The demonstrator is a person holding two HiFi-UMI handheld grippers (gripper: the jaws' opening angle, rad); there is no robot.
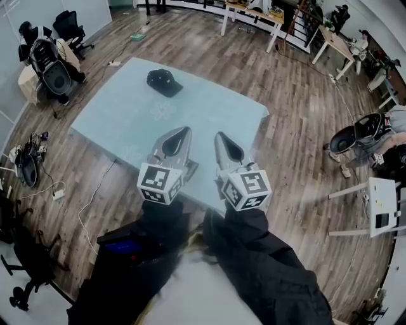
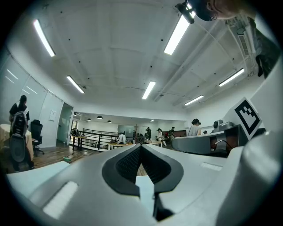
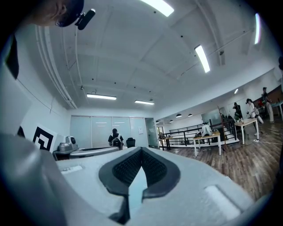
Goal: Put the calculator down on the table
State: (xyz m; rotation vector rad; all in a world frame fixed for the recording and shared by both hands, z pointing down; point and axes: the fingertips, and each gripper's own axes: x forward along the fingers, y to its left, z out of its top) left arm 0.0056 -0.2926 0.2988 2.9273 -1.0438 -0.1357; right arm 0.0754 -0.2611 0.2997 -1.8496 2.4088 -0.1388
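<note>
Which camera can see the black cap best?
The head view: the black cap lies in full sight on the pale table. Both gripper views look level across the room and show no cap.

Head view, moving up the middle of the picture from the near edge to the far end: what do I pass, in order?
Dark sleeves → left gripper and right gripper, side by side, both shut and empty → pale table → black cap → wooden floor → white desks.

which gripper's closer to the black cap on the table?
Left. The left gripper is almost directly below the black cap in the head view; the right gripper is beside it, further right.
</note>
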